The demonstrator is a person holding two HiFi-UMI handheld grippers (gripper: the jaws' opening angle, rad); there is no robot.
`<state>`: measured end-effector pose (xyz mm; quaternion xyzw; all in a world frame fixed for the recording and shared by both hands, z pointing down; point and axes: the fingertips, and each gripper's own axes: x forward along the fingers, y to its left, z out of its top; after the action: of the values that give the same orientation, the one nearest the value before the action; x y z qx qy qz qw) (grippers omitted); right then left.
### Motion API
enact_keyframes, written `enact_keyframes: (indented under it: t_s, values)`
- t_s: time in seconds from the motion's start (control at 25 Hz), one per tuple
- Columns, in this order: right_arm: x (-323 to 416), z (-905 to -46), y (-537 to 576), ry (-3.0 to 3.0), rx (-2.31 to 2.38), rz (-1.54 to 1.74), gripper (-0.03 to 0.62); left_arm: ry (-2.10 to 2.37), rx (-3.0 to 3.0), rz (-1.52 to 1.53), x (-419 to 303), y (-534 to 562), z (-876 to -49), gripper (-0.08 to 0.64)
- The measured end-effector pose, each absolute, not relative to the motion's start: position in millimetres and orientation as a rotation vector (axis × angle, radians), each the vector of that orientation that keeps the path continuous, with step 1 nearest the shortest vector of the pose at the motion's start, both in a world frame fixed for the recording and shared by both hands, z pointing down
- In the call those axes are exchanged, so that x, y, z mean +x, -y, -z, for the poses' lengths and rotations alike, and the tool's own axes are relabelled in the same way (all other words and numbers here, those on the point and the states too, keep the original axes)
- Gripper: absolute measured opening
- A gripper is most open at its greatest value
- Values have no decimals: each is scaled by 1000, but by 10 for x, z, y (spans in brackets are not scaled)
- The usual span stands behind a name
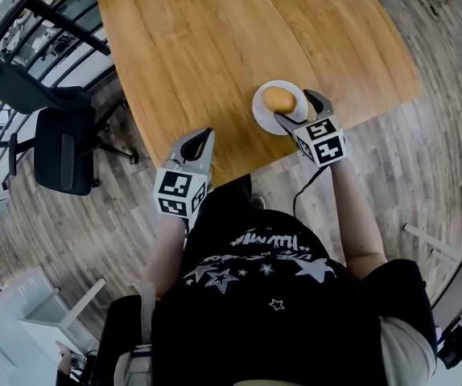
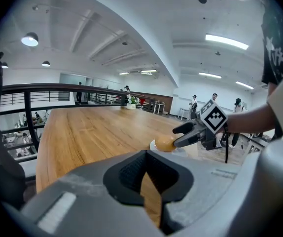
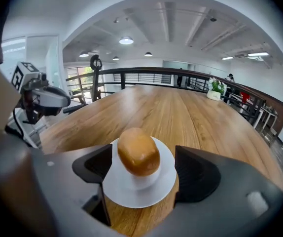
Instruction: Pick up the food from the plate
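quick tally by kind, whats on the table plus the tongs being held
bun: 1
white plate: 1
potted plant, at the table's far end: 1
tongs: 2, left tongs and right tongs
total: 5

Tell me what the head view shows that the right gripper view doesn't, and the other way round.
Only the head view: the person's black shirt and an office chair beside the table. Only the right gripper view: ceiling lights, a railing and a potted plant at the table's far end. Both: the wooden table, the bun on the white plate, the right gripper with its jaws apart on either side of the bun, and the left gripper off to the side.
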<state>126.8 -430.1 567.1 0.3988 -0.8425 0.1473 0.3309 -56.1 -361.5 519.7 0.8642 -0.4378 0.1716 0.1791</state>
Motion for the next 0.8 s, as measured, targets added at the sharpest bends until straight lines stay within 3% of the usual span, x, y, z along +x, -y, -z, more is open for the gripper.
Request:
enact_keyframes:
  t_s: [0.4,0.52,0.8]
  values:
    - [1094,-5971,4316,2151,834,-335,397,1234,2405,-489,-610,3711,-5338,2]
    - [1081,-6008,4327,2132,830,-338,351,1237,2400,-491,-635,3703,-5365,2]
    - [1051,-6006,4310,2119,835,-319,344,1232,2401,-492,-677,3651,-5337,2]
